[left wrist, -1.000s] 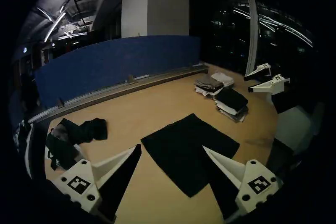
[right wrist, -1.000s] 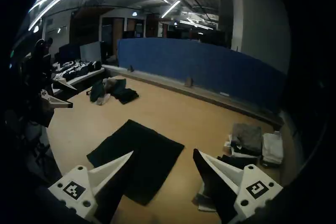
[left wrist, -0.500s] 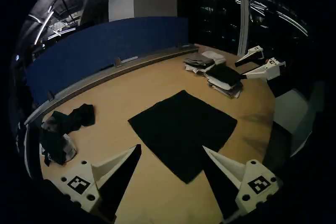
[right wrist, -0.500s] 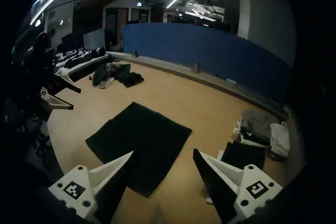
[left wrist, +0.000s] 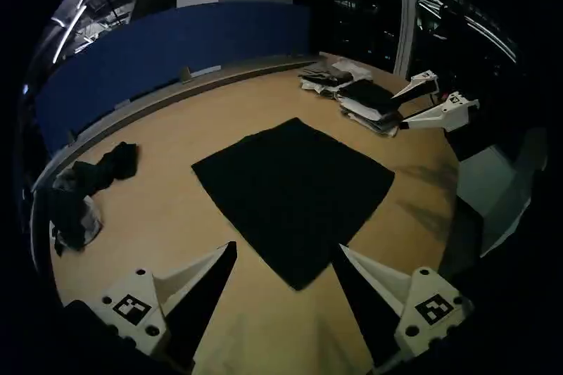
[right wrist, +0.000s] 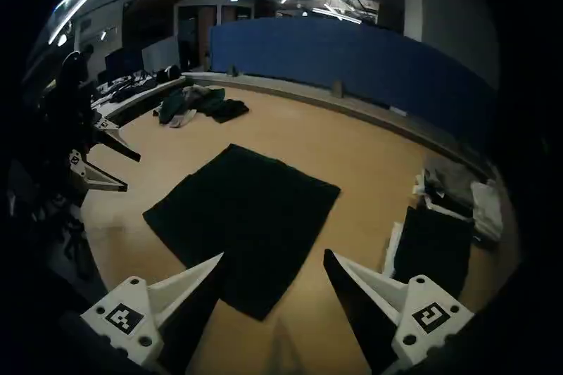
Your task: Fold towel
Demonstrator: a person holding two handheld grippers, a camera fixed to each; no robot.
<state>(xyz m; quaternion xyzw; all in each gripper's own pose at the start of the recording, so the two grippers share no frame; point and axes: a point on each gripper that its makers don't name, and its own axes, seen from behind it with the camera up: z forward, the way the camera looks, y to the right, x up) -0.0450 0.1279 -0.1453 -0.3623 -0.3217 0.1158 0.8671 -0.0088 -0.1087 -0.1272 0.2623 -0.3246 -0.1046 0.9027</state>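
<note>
The wooden table [left wrist: 176,192] spreads wide beneath me. The dark towel [left wrist: 295,178] lies flat and spread open at its middle. Folded cloths [left wrist: 366,97] are stacked near one edge, with a crumpled heap [left wrist: 84,185] well apart. My left gripper [left wrist: 286,246] and right gripper [right wrist: 273,254] both gape, holding nothing.

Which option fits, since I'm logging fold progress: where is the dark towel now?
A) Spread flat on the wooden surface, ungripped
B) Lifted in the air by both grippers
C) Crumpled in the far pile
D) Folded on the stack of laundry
A: the dark towel lies spread flat on the wooden surface, with the left gripper and the right gripper both open and holding nothing.
</note>
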